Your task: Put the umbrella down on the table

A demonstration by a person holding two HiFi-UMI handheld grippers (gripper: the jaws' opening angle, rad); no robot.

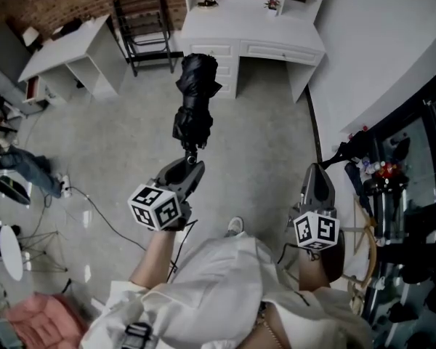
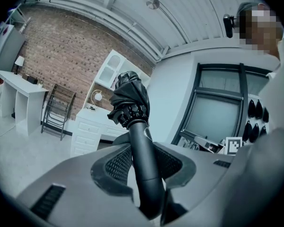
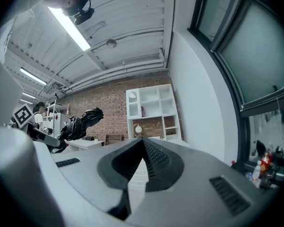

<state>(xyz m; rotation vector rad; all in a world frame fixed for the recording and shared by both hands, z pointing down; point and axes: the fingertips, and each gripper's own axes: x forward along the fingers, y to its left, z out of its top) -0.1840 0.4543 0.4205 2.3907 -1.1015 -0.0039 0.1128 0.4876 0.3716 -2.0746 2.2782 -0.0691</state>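
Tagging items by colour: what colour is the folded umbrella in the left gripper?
The folded fabric umbrella is plain black; the left gripper view shows it best.

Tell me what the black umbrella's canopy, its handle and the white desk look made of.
Black crumpled umbrella canopy: thin woven fabric, probably nylon or polyester; it creases and glints. Smooth black cylindrical umbrella handle: likely matte plastic, with a dull sheen. White drawered desk: probably painted wood or board, with a flat satin surface.

The left hand-held gripper (image 1: 191, 166) clamps the umbrella (image 1: 196, 97); the right hand-held gripper (image 1: 317, 170) has jaws together.
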